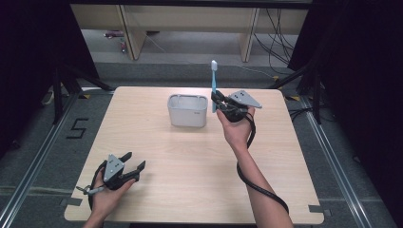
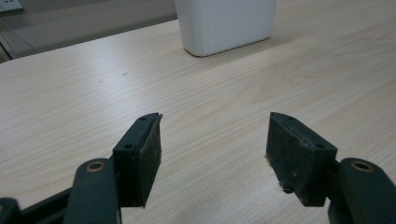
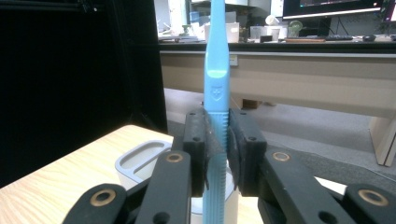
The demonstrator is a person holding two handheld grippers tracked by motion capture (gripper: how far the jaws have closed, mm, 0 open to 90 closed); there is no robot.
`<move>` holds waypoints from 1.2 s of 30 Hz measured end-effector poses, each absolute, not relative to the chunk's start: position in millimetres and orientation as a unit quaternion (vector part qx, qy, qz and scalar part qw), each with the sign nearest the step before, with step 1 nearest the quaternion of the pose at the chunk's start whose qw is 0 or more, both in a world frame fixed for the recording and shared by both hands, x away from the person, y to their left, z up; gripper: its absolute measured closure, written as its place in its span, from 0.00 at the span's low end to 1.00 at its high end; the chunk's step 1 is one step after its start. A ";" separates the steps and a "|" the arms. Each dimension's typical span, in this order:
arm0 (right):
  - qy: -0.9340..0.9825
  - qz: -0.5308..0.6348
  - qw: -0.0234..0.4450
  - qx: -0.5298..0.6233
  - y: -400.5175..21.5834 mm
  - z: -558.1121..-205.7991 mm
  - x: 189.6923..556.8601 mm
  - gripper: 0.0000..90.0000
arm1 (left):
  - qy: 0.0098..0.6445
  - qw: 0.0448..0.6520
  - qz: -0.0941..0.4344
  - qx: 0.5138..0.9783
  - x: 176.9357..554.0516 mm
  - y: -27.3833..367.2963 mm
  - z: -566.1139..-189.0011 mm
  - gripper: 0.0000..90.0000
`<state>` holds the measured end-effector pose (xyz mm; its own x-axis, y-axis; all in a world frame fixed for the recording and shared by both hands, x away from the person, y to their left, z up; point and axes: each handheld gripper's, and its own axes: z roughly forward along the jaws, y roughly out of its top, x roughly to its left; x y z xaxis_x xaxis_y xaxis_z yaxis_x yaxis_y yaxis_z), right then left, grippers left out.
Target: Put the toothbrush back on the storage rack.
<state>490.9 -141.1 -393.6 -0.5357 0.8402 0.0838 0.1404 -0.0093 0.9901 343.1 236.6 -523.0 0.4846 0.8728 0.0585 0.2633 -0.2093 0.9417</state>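
A: High view. The right tongs (image 1: 217, 103) pinch a blue toothbrush (image 1: 214, 80) upright, head up, just beside the white bin (image 1: 187, 110) on the counter (image 1: 190, 156).

B: The left tongs (image 1: 133, 161) rest near the front edge, spread.

A: Left gripper view: jaws wide apart, bin (image 2: 225, 24) beyond.

B: Right gripper view: pads (image 3: 240, 147) pressed on the toothbrush handle (image 3: 217, 88), bin (image 3: 137, 163) below.

toothbrush (image 3: 216, 70): head cut by top edge; cup (image 2: 225, 23): rim cut off
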 end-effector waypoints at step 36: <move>0.640 0.596 0.302 0.380 -123.7 -391.4 510.7 0.87 | 0.405 0.493 0.309 0.705 342.2 237.9 -523.1 0.39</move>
<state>510.7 -123.7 -391.4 -0.5288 0.8463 0.0651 0.1258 0.0023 0.9920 342.2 237.9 -523.1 0.4805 0.8763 0.0361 0.2674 -0.1856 0.9455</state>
